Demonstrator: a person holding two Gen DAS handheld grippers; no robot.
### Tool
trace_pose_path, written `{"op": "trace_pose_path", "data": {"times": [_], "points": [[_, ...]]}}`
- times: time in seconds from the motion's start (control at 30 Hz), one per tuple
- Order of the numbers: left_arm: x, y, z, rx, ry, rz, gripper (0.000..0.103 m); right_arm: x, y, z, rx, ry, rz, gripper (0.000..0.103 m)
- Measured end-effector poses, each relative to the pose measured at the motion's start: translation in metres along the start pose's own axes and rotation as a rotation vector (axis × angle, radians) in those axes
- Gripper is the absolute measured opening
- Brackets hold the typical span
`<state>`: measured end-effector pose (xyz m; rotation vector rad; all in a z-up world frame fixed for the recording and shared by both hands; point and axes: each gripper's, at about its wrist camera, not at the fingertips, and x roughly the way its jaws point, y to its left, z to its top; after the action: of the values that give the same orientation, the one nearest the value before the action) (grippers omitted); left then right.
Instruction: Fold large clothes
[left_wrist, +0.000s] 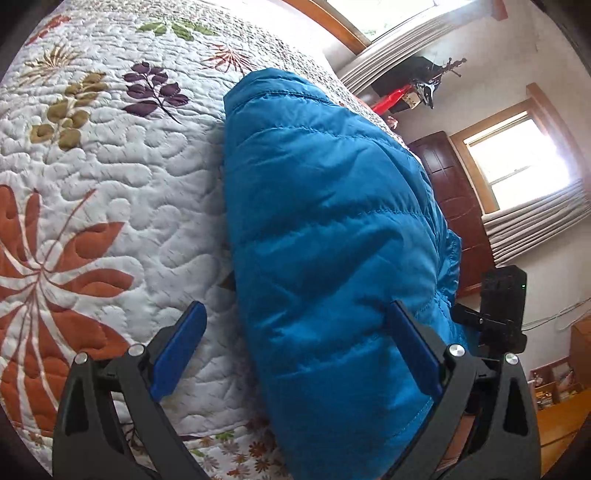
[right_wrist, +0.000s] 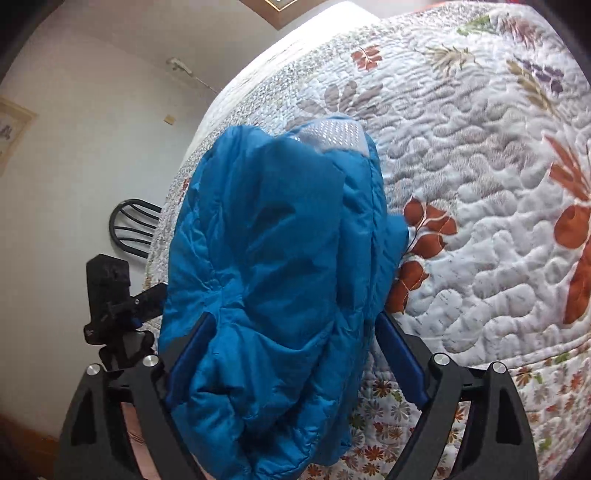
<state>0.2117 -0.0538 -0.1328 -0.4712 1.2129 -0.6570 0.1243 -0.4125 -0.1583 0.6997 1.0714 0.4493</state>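
One floral quilt (left_wrist: 110, 192), one blue puffer jacket (left_wrist: 325, 229), left tongs (left_wrist: 295, 347) wide, right tongs (right_wrist: 295, 354) wide around jacket.

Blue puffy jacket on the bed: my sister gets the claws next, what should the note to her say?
Left claw: wide open, the blue puffer jacket bulging between its fingers, no squeeze seen.
Right claw: fingers wide apart with a thick wad of the jacket filling the gap; real grip unclear.
Jacket: bundled lengthwise near the edge of the floral quilt on the bed, some silvery lining showing at the far end.
Done: it looks partly folded into a long bundle.
Left: probably fold it shorter, tuck the lining in and tidy it.
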Motion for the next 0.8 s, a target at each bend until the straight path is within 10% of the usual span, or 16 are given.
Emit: {"op": "trace_pose_path", "data": {"times": [0.5, 0.8], "points": [[0.053, -0.022, -0.007, 0.010, 0.054, -0.138, 0.100, 0.037, -0.009, 0.004, -0.009, 0.016, 0.119, 0.100], [0.039, -0.026, -0.022, -0.015, -0.024, -0.189, 0.075, 0.029, 0.020, -0.008, -0.122, -0.061, 0.126, 0.058]]}}
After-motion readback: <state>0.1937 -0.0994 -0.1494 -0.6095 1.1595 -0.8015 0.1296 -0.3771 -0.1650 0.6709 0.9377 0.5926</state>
